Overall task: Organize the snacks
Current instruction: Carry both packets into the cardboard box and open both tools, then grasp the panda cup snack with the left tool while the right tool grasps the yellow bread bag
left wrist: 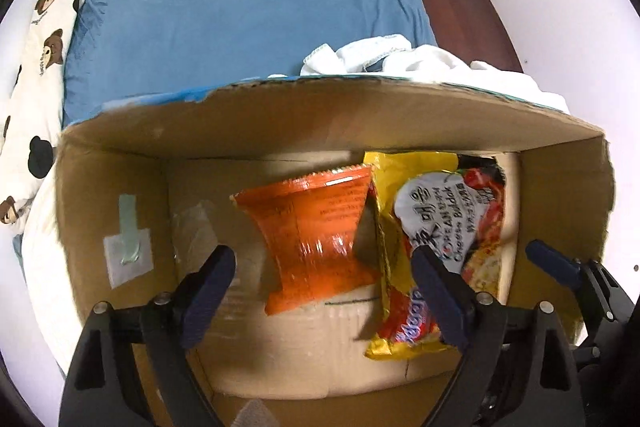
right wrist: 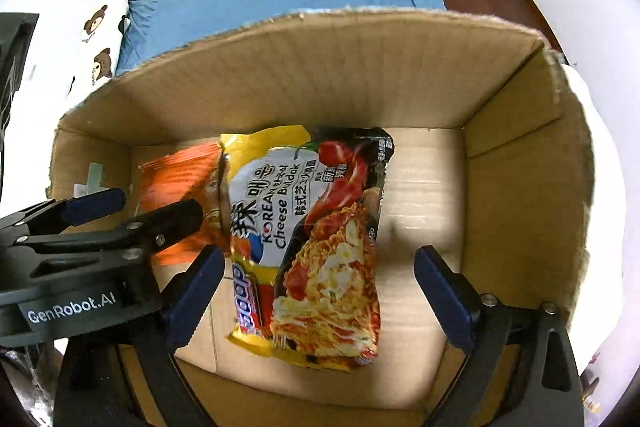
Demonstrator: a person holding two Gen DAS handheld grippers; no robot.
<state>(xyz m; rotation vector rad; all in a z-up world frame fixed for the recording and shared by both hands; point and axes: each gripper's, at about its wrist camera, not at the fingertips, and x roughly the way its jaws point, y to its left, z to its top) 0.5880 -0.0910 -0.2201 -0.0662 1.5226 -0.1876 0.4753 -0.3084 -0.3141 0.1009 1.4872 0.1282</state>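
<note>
Both packets are down inside the cardboard box [right wrist: 320,75]: the crinkly orange packet [left wrist: 316,239] at frame centre, the glossy Korean cheese noodle pack [right wrist: 308,247] beside it. Left gripper [left wrist: 324,291] and right gripper [right wrist: 320,291] gape wide, released, nothing pinched. Drop-off looks done; next calls for lifting clear to fetch more.

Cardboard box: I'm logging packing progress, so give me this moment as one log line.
box: open | orange packet: inside | noodle packet: inside, beside it | left hand-held gripper: open | right hand-held gripper: open
</note>
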